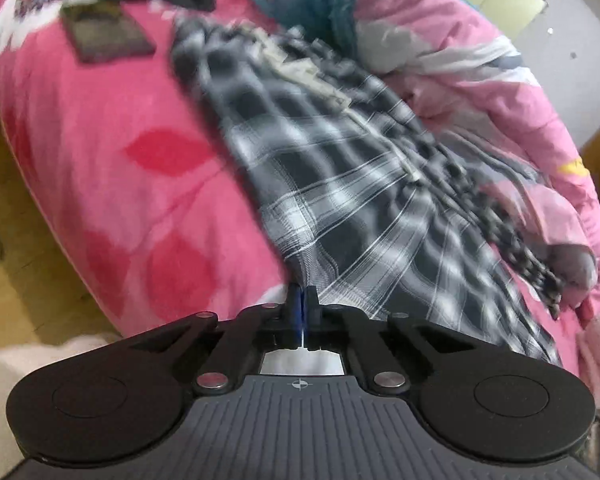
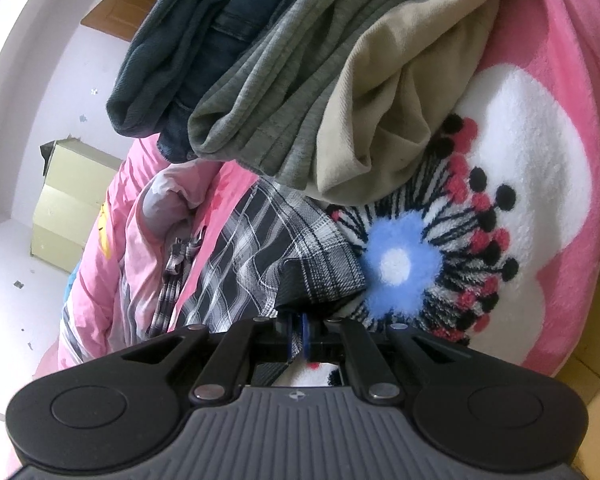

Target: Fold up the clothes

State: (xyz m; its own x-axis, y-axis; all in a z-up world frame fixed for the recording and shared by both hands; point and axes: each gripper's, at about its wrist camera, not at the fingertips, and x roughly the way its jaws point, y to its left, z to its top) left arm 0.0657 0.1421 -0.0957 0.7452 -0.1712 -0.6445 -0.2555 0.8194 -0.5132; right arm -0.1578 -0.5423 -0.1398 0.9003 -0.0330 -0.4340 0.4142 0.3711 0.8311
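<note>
A black-and-white plaid shirt (image 1: 340,168) lies stretched across the pink flowered blanket (image 1: 100,152), blurred by motion. My left gripper (image 1: 302,300) is shut on the plaid shirt's near edge. In the right wrist view the plaid shirt (image 2: 268,248) lies crumpled on the blanket, and my right gripper (image 2: 298,328) is shut on a corner of it. Just beyond it sits a stack of folded clothes (image 2: 300,80): dark, denim, grey and beige pieces.
A bunched pink and teal quilt (image 1: 480,80) lies along the shirt's far side. A dark flat object (image 1: 108,32) rests on the blanket at the back left. A pale green box (image 2: 68,200) stands by the white wall. Wooden floor (image 1: 16,280) borders the bed.
</note>
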